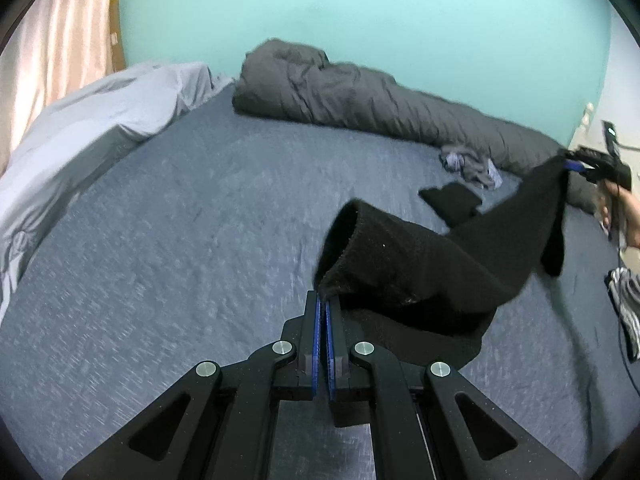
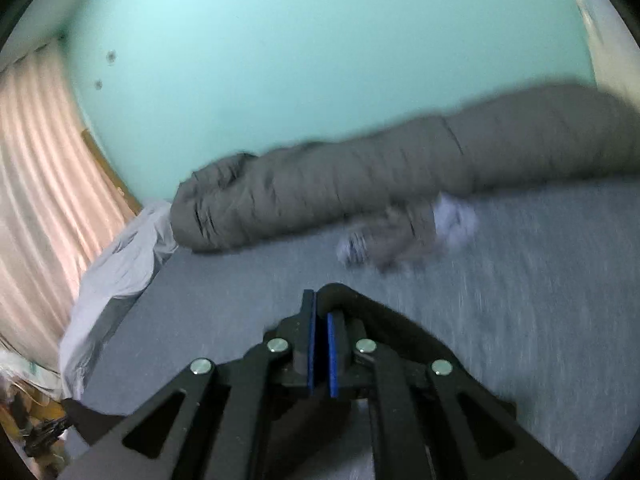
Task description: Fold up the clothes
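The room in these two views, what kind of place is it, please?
Most likely a bedroom in a home. A wide bed with a blue-grey sheet fills both views, a rolled grey duvet lies along the turquoise wall, and a pillow sits beside a pink curtain.

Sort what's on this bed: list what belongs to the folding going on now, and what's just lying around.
In the job:
black garment, stretched between both grippers
left gripper, shut on one end
right gripper, shut on the other end

Just lying about:
grey duvet rolled along the wall
pillow
small crumpled clothes pile
striped cloth at the bed's edge
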The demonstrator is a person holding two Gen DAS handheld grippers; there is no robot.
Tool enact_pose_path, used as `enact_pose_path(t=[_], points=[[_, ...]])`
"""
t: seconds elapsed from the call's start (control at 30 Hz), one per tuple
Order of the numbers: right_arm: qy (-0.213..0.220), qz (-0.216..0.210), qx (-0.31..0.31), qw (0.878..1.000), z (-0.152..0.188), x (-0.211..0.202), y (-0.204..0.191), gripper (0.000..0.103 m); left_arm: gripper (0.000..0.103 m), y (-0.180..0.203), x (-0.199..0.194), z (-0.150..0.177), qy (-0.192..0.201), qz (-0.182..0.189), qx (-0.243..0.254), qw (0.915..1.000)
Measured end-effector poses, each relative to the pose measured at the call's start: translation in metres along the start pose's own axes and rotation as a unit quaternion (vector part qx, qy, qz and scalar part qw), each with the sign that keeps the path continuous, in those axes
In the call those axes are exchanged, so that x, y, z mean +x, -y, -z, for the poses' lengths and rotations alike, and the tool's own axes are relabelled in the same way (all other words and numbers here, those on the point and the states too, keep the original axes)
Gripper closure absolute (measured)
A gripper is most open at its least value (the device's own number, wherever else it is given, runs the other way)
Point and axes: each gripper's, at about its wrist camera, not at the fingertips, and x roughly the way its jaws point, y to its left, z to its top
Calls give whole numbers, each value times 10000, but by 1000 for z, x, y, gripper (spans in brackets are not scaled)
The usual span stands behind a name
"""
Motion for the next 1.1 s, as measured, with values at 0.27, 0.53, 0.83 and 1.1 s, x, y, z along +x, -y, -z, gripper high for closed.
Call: enact_pose_path(t=[0.27, 0.53, 0.83, 1.1], points=[[-1037, 374, -63, 9939, 69, 37, 22, 31, 101, -3, 15, 18, -168, 30, -69, 9998], [-1672, -659, 999, 9786, 171, 55, 38, 31, 101, 5, 13, 19, -156, 36, 20, 9999], [-1973, -666, 1268, 9698, 206, 108, 0, 31, 101, 8, 18, 20, -184, 95, 120, 9997], [-1887, -911, 1260, 9696, 211, 137, -22, 73, 101, 12, 17, 23, -160, 181, 65, 9997]])
